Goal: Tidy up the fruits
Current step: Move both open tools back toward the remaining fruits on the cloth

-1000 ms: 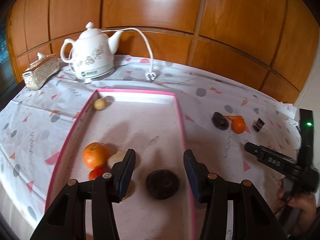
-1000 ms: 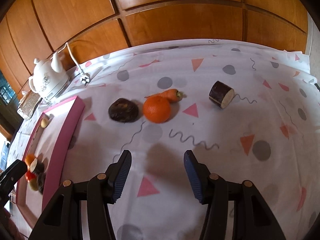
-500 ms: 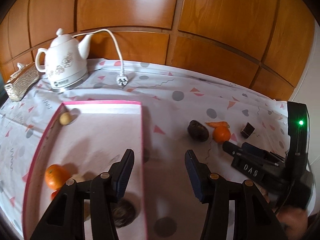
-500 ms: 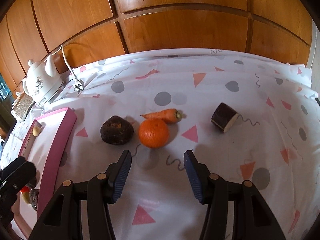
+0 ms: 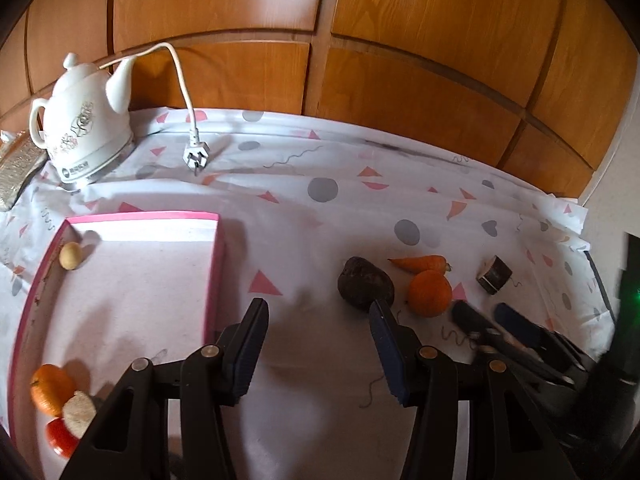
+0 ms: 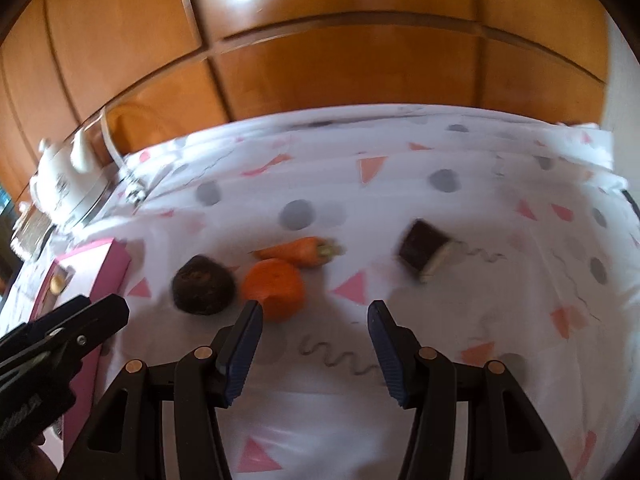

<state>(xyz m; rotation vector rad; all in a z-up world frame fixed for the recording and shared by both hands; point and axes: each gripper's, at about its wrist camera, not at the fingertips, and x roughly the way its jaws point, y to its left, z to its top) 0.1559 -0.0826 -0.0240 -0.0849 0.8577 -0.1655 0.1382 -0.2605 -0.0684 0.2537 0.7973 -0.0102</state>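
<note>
the left gripper (image 5: pixel 318 348) hangs over the patterned cloth on the surface (image 5: pixel 320 216), its jaws spread wide with nothing between them, just right of the pink-rimmed tray (image 5: pixel 212 276). inside that tray a small pale round fruit (image 5: pixel 71 256) sits near the far left corner, and at the near left end an orange (image 5: pixel 50 389), a pale cut piece (image 5: pixel 79 408) and a red fruit (image 5: pixel 60 438) lie bunched together, touching. out on the cloth to the right of the tray lies a dark wrinkled fruit (image 5: pixel 366 289), with a second orange (image 5: pixel 430 293) just beside it, a carrot (image 5: pixel 420 264) close behind that orange, and a dark cut chunk (image 5: pixel 494 279) with a pale face a little farther right. the right gripper (image 6: pixel 316 346) is also wide open and empty, held low over the cloth; in its own view, which is blurred, the second orange (image 6: pixel 274 288) sits just ahead of its left finger, with the dark wrinkled fruit (image 6: pixel 203 290) to the left, the carrot (image 6: pixel 298 250) behind and the dark cut chunk (image 6: pixel 424 250) off to the right. from the left wrist view the right gripper (image 5: pixel 486 320) shows close to that orange. a white kettle (image 5: pixel 86 124) stands at the back left, its cord ending in a loose plug (image 5: pixel 195 156) on the cloth, before wooden panelling (image 5: pixel 360 60).
</note>
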